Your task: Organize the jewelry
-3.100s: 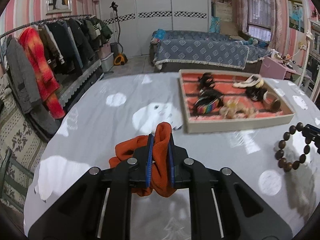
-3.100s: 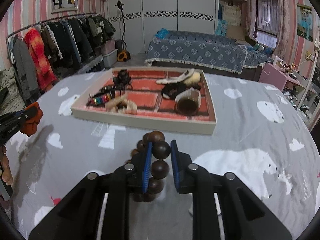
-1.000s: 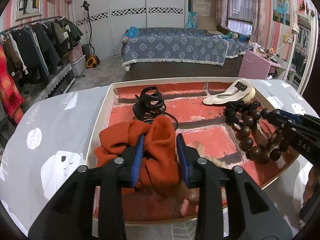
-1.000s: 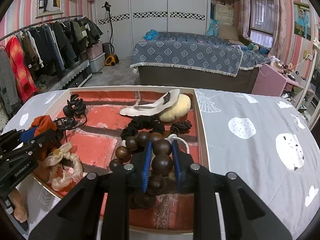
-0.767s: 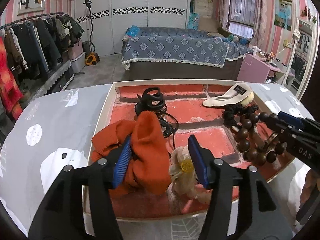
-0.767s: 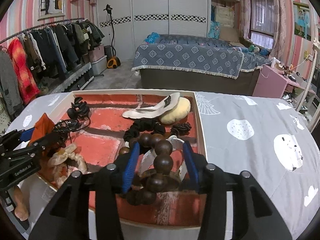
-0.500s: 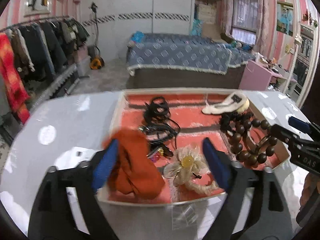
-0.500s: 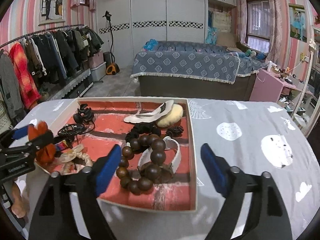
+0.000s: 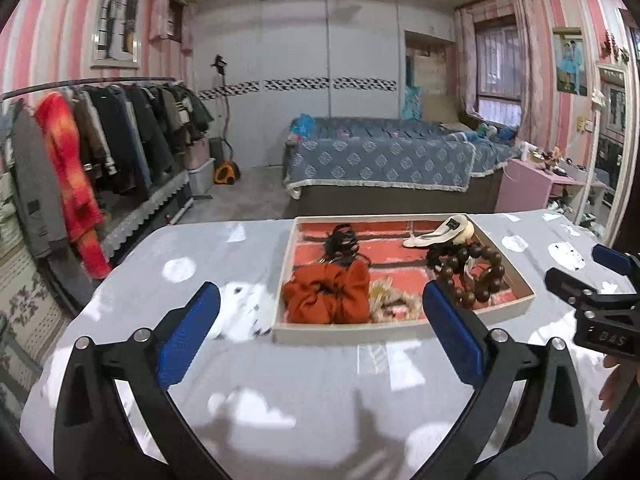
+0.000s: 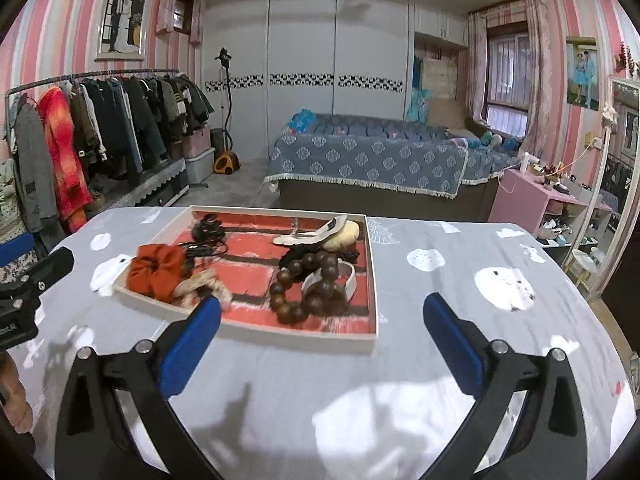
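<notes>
Tray [image 9: 400,334] is the landmark: orange scrunchie [image 9: 326,294] lies in its near-left corner, bead bracelet [image 10: 310,286] in its near-right part. Both claws, left claw [image 9: 320,334] and right claw [image 10: 322,334], have just been opening; each is released, nothing between the pads, hanging over the counter [image 10: 440,280] on the near side of the tray. Left is nearer the scrunchie. Loose pieces beyond the tray cannot be made out; the right claw is cut off at the left view's edge.
</notes>
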A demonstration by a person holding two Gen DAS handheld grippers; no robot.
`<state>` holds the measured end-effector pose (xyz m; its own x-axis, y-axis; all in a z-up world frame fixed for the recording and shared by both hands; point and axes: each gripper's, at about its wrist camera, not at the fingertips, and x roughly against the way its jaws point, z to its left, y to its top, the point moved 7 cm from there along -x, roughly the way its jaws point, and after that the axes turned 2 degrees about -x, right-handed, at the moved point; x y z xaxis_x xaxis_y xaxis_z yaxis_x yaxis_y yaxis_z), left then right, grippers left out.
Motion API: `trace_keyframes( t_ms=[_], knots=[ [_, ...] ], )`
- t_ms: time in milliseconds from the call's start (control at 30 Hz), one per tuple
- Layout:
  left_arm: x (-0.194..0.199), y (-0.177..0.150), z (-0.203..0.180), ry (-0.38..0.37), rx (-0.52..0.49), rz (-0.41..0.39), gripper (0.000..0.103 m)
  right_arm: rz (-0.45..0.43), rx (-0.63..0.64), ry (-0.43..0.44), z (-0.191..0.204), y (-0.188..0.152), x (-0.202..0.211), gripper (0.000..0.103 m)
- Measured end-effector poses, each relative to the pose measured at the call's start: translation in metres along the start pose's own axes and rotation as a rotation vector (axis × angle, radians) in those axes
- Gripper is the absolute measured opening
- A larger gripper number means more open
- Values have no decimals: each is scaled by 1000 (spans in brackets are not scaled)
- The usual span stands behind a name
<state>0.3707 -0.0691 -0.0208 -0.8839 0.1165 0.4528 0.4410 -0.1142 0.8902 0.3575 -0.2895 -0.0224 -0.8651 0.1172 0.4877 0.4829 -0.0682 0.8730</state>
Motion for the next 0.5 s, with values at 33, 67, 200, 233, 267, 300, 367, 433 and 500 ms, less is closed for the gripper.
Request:
trace_keyframes(
  t_ms=[33,67,200,233,267,300,367,433,500],
  knots=[
    [9,-6,1,8,0,-4,98,-11,-1,-1,0,-3,9,99],
    [15,-10,3,13,-2,-6,98,-25,-3,-3,1,-8,19,99],
    [41,-24,4,39,-23,-35,98,-40,-15,1,2,-23,44,99],
    [49,-28,5,38,-13,-47,98,-43,-21,0,3,-28,51,99],
    [55,-31,7,31,4,-50,98,-47,-22,-3,3,-34,57,99],
    [59,-33,9,22,19,-53,98,-51,-20,-4,4,-37,61,99],
    [65,-39,11,14,44,-49,98,-60,-15,2,5,-46,71,99],
    [70,-49,14,13,75,-50,98,-71,-22,16,6,-51,78,99],
    [72,-57,16,27,86,-54,98,-82,-25,28,6,-56,85,99]
  ],
)
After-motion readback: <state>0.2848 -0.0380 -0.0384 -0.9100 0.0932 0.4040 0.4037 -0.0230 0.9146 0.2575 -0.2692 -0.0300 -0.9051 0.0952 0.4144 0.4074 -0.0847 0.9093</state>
